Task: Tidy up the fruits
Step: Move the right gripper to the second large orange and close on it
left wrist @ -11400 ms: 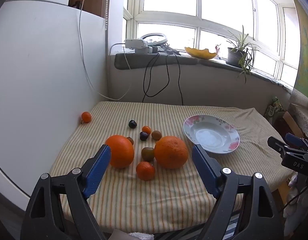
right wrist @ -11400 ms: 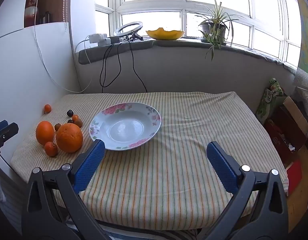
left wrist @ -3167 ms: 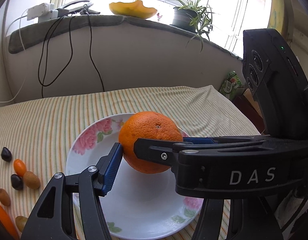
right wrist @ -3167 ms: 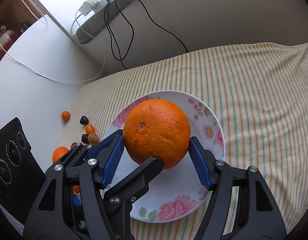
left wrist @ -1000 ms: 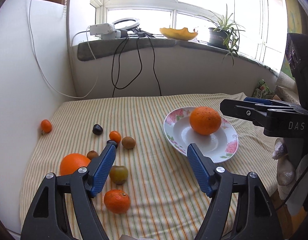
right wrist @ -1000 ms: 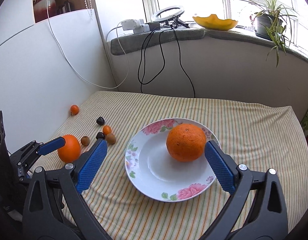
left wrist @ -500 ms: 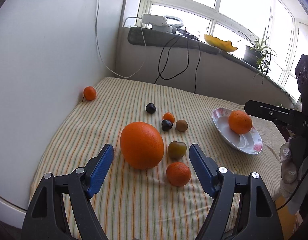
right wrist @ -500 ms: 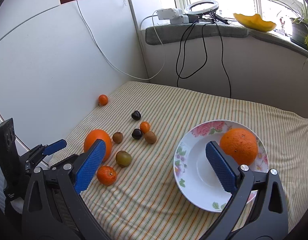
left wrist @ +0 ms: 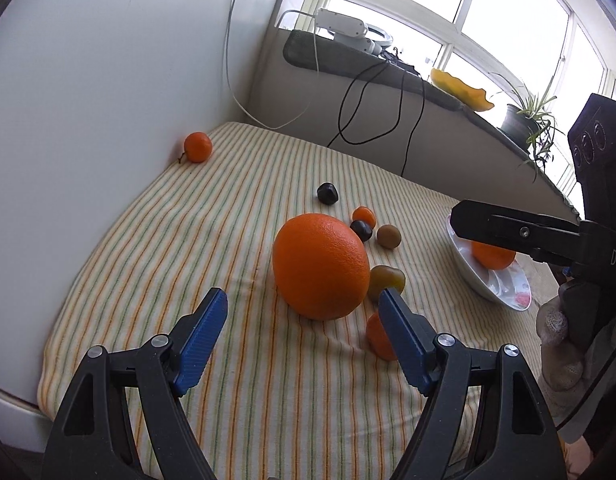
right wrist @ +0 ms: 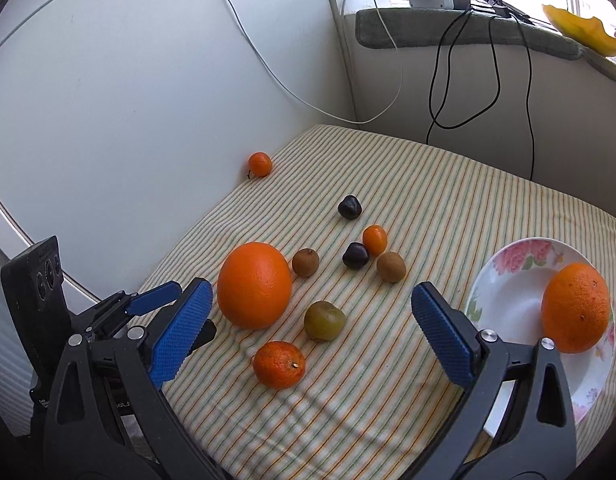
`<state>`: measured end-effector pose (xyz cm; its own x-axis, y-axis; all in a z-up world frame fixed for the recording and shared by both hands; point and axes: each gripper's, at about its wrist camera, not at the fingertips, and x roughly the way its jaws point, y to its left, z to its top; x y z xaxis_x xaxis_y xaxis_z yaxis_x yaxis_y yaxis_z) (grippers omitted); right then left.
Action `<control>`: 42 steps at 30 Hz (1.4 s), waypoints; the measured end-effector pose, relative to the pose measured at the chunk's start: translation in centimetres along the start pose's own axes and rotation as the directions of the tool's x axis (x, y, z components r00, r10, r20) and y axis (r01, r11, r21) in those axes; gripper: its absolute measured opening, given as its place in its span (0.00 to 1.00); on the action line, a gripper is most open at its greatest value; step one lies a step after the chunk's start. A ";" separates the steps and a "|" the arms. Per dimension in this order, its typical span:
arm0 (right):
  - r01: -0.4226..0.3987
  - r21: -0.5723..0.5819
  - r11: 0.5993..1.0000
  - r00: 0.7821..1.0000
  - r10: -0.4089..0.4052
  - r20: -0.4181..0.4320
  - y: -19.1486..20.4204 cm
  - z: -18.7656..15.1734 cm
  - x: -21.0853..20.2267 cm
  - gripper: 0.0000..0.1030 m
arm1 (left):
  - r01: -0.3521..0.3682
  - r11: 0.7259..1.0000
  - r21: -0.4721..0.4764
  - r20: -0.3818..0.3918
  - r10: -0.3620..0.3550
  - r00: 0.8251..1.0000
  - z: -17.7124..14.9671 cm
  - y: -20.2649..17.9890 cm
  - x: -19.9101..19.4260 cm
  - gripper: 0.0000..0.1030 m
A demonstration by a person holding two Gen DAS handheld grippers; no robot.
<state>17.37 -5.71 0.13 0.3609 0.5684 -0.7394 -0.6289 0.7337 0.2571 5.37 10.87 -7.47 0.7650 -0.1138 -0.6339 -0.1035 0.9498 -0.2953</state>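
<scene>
The large orange (left wrist: 320, 266) is seen resting on the striped cloth (left wrist: 212, 216) just ahead of the left gripper (left wrist: 302, 334), whose jaws are spread wide; its long axis stands roughly upright. The right gripper (right wrist: 308, 320) is likewise held wide, empty.

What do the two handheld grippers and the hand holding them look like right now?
Both grippers share one build. The left gripper and right gripper each have black plastic jaws with silver bolts and ribbed blue pads. In the left wrist view, the right gripper's black body carries white lettering "DAS" and a block with round sockets. The hand wears a light knit glove; a thin black cable hangs beside it.
</scene>
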 end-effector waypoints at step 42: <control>-0.146 0.079 0.986 0.959 0.161 -0.234 2.4 0.7 10.5 0.67 | 0.161 0.978 -0.136 -0.075 -0.172 0.982 0.6 1.4 4.4 0.69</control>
<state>20.16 2.31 -6.59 0.0834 0.5761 -0.8131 -0.6184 0.6698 0.4111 8.99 11.84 -10.23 0.7214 -0.2972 -0.6254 -0.0643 0.8706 -0.4879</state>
